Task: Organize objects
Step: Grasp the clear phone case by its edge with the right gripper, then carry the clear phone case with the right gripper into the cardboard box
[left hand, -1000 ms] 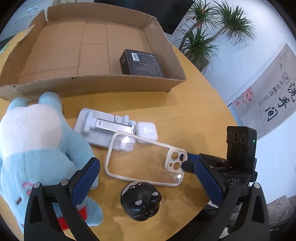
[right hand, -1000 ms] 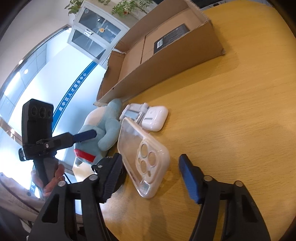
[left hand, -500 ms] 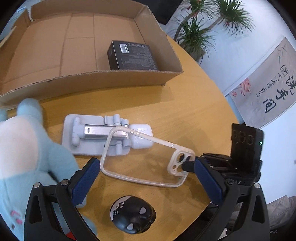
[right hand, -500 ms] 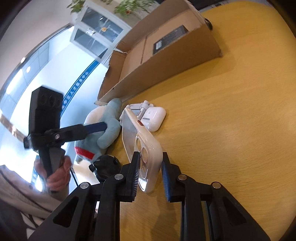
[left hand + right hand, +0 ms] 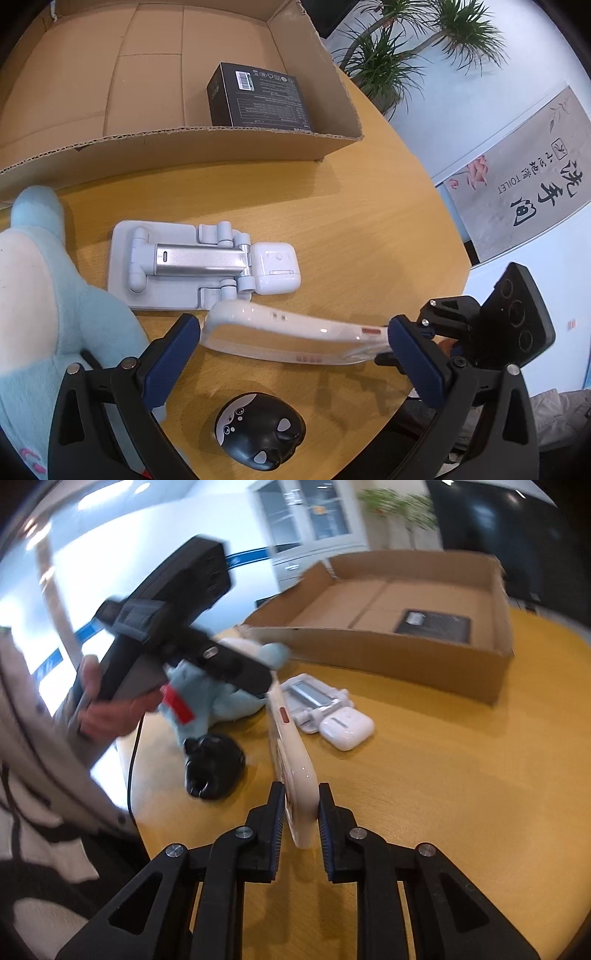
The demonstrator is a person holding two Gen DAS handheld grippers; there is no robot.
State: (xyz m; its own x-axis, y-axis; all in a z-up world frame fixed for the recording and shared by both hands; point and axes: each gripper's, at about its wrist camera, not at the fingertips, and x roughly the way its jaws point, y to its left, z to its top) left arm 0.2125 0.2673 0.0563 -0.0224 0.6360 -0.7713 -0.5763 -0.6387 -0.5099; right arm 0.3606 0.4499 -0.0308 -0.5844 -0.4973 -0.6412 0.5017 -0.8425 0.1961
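Observation:
My right gripper (image 5: 300,812) is shut on the camera end of a clear phone case (image 5: 291,753) and holds it on edge above the table; the case also shows in the left wrist view (image 5: 288,338). My left gripper (image 5: 295,354) is open and empty, its fingers either side of the lifted case. A grey folding phone stand (image 5: 177,264) and a white earbud case (image 5: 277,267) lie together on the table. A black animal-faced toy (image 5: 260,430) sits near the table edge. A blue plush (image 5: 40,306) lies at the left. The cardboard box (image 5: 184,144) holds a black box (image 5: 258,98).
The round wooden table (image 5: 369,229) ends close to the right and near side. Potted plants (image 5: 399,48) and a hanging sign (image 5: 524,177) stand beyond the edge. In the right wrist view the person's hand (image 5: 110,709) holds the left gripper over the plush.
My right gripper closed on the phone case and lifted it off the table, turning it on edge. The left gripper stayed open and shifted right, away from the plush.

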